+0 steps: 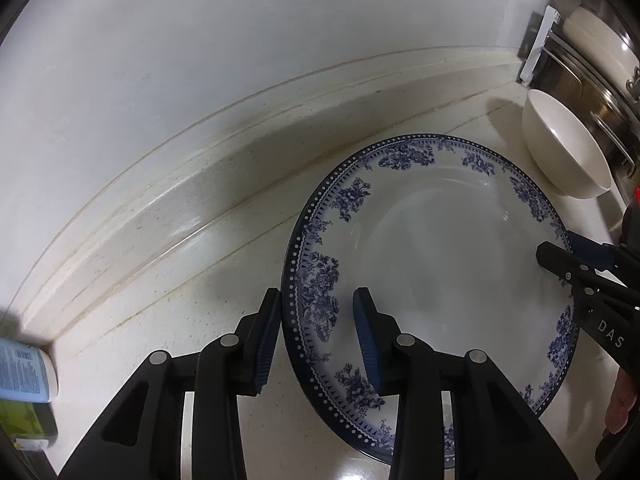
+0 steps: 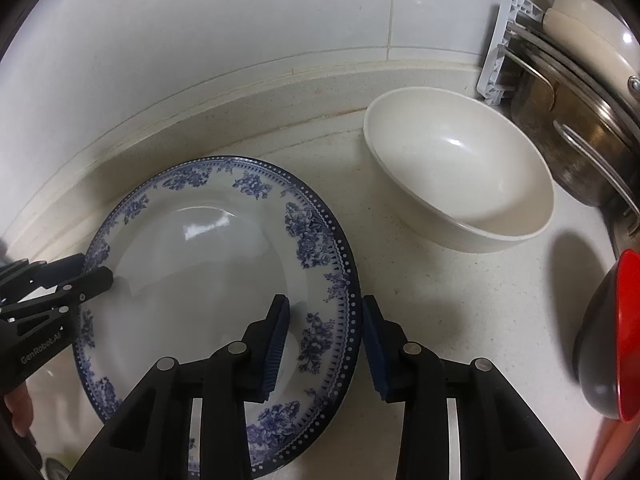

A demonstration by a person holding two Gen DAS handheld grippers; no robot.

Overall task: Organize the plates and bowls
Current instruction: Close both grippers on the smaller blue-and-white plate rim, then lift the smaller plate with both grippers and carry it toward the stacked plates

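Blue-patterned plate [image 1: 440,256], one, rim straddled by left gripper [image 1: 316,320] and right gripper [image 2: 324,328], both wide, gripping nothing; cream bowl [image 2: 460,172], one, right.

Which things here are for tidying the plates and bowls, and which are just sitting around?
For the job:
blue-flowered plate, with an open gripper straddling its rim on each side: left gripper, right gripper
cream bowl

Just sitting around:
steel pot
red pan
white rack
labelled bottle
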